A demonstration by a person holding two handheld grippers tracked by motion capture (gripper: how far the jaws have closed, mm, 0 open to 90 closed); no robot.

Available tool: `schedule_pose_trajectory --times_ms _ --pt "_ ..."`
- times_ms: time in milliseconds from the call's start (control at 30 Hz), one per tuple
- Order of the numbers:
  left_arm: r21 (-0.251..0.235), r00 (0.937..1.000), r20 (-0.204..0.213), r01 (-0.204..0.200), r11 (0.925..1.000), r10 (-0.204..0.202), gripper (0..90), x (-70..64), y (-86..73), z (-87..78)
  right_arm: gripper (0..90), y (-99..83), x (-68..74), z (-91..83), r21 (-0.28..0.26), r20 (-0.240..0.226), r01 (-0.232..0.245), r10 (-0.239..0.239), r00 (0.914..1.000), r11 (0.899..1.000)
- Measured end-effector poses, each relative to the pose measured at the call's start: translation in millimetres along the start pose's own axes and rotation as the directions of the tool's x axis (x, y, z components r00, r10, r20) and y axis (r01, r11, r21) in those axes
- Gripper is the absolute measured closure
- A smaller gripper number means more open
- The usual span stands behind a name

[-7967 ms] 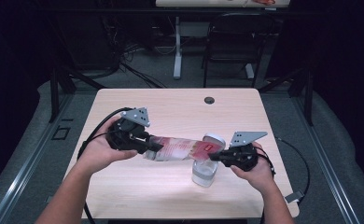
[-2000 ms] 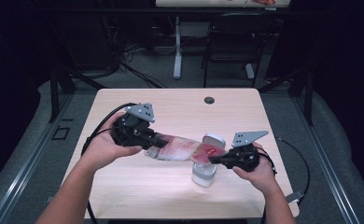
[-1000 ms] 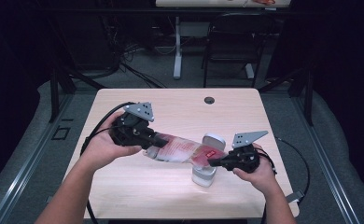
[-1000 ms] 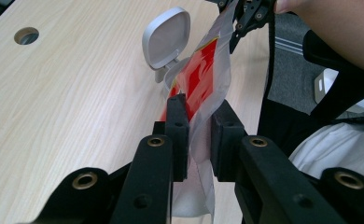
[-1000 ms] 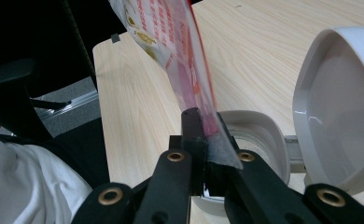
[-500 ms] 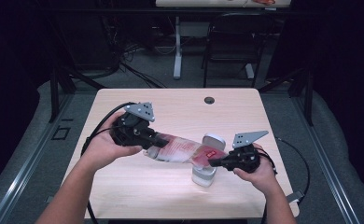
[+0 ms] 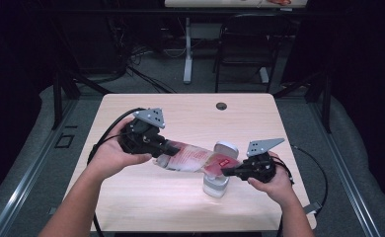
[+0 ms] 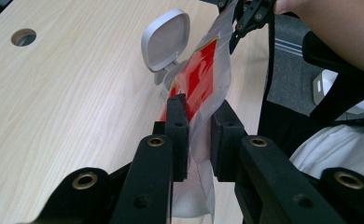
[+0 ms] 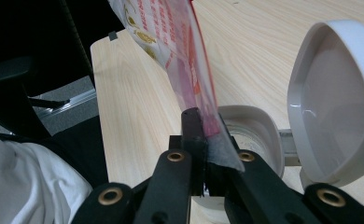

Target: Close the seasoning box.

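— Where is the pouch?

— The red-and-white pouch (image 7: 198, 159) hangs stretched between the two grippers, above the right half of the table (image 7: 190, 108), nearer its front edge than its back. Its right end sits lower, directly over the open grey container (image 7: 215, 185).

— What is the left gripper doing?

— The left gripper (image 7: 167, 148) is clenched on the pouch's left end. In the left gripper view its jaws pinch the clear film flat, with the red print running away toward the other gripper.

— And the right one?

— The right gripper (image 7: 226, 172) grasps the opposite end. In the right gripper view the pouch (image 9: 180, 56) rises up and away from the closed jaws, and its gripped edge lies just at the container's rim (image 9: 259, 122).

— Is the container shut?

— No. Its hinged lid (image 9: 346, 100) stands flipped back, upright, on the side toward the table's back edge.

— Anything else on the table?

— A round cable hole (image 7: 221, 105) near the back edge, well apart from the work.
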State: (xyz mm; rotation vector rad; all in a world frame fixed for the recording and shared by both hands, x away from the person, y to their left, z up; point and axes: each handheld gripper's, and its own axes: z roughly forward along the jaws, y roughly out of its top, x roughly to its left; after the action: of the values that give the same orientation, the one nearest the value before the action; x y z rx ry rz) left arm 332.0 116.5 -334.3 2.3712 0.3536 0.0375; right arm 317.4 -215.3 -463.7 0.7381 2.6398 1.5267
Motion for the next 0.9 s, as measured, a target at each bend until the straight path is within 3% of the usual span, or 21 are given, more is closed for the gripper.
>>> schedule_pose_trajectory --times_ms 900 --pt "0.004 0.9999 0.000 -0.010 0.9999 0.010 80.1 -1.8 5.9 3.8 89.0 -3.5 -4.9 -1.3 -0.004 0.003 -0.017 0.017 0.9998 1.000"
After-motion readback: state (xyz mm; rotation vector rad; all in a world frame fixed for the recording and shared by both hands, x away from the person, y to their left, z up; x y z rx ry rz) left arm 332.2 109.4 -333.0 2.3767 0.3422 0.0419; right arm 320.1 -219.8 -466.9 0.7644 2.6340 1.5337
